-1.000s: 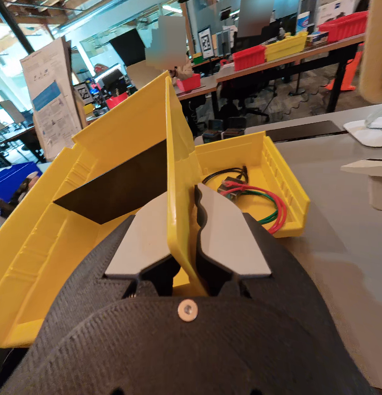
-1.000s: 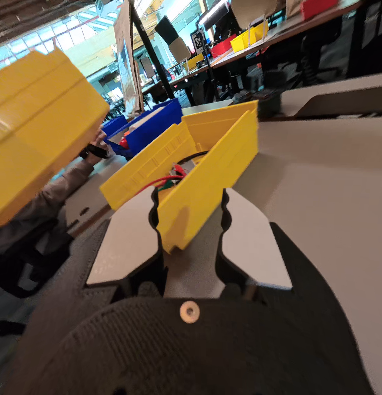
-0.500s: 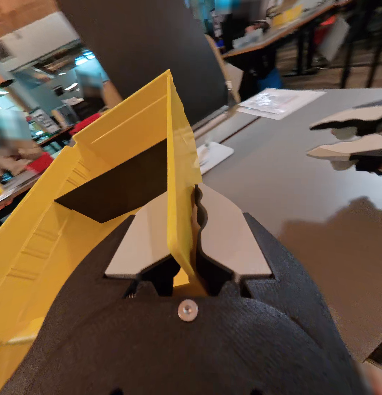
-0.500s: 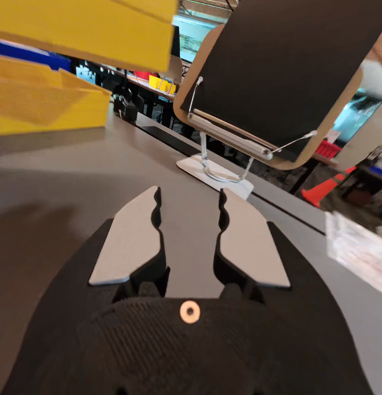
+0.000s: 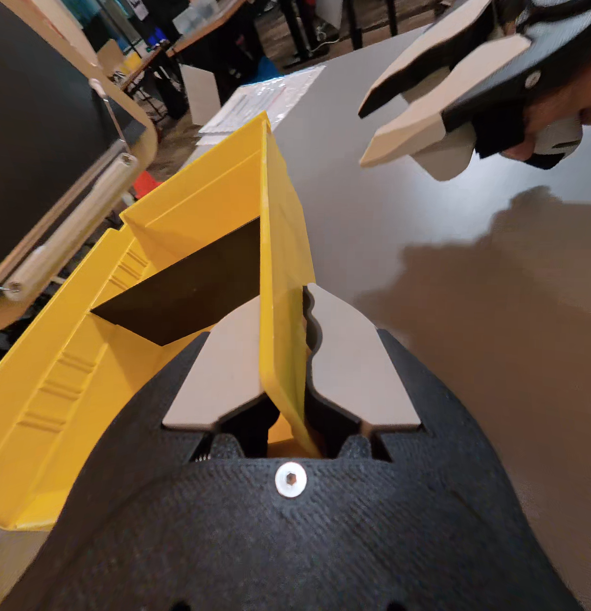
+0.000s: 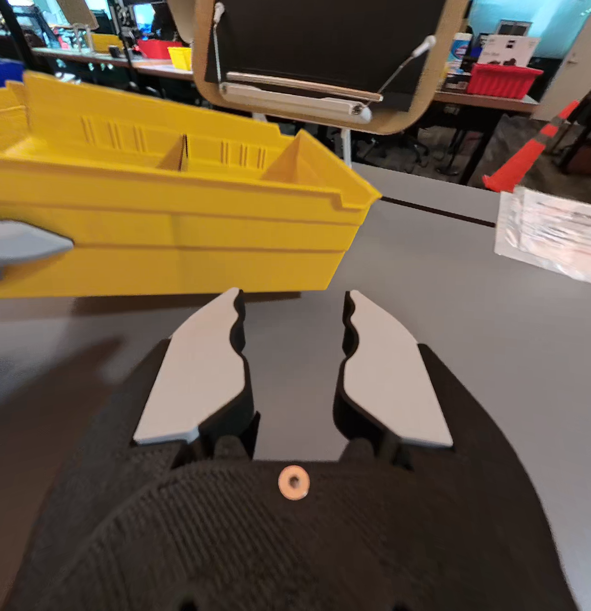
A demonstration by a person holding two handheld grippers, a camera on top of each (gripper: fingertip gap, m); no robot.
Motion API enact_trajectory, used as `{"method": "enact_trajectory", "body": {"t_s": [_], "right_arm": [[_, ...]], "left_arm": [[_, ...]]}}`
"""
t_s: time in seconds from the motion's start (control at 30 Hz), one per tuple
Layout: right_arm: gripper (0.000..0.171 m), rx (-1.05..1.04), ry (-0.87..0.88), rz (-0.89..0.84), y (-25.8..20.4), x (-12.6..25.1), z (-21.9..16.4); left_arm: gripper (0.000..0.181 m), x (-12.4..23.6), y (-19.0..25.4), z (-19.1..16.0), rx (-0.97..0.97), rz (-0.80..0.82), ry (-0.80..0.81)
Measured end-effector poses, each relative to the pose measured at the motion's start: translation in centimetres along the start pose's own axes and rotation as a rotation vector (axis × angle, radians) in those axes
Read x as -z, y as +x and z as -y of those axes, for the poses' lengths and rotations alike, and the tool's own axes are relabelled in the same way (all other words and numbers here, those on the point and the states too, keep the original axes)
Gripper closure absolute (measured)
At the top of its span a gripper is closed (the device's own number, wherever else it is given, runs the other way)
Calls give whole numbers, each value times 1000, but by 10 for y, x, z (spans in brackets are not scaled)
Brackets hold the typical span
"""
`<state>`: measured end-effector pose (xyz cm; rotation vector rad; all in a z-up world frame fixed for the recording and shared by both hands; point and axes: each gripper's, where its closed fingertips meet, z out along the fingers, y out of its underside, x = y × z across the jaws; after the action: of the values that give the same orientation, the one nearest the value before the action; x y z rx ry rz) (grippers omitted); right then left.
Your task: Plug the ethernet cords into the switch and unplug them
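On the grey table [image 6: 419, 314], I am holding the yellow bin [image 5: 195, 251] by its side wall, left gripper [image 5: 282, 334] fingers clamped on that wall. Right gripper [image 6: 294, 327] is hovering with fingers apart, gripping nothing. Neither switch nor ethernet cords are showing in either view. I judge I am setting this bin aside: lowering it level and releasing only once seated is advisable.

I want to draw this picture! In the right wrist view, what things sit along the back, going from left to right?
Long yellow plastic bin → black board with rounded tan frame → red plastic bin on the far table → orange traffic cone → clear plastic sheet of paper.
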<state>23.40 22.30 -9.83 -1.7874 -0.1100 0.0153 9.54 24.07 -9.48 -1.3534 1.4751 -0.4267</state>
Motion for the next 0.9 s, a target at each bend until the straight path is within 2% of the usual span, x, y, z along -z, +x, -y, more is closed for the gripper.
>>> {"method": "enact_trajectory", "body": {"t_s": [0.2,0.3,0.4,0.5,0.63,0.77,0.9], "right_arm": [[115,-173,17,21,-1,12,-2],[112,-469,62,149,-19,9,6],[101,-734,115,286,-43,5,16],[96,-708,89,332,-65,0,17],[97,-536,51,325,-78,-8,17],[97,-553,67,310,-67,-14,18],[97,-611,90,290,-47,-23,19]], "left_arm": [[173,-16,16,-7,-29,-38,24],[172,-19,17,-10,-3,-41,49],[168,-20,20,-13,-21,-44,50],[159,-21,33,-14,-16,-113,56],[132,-18,47,-15,20,-191,67],[115,-7,43,-15,-17,-169,97],[108,15,26,-1,99,-131,232]]}}
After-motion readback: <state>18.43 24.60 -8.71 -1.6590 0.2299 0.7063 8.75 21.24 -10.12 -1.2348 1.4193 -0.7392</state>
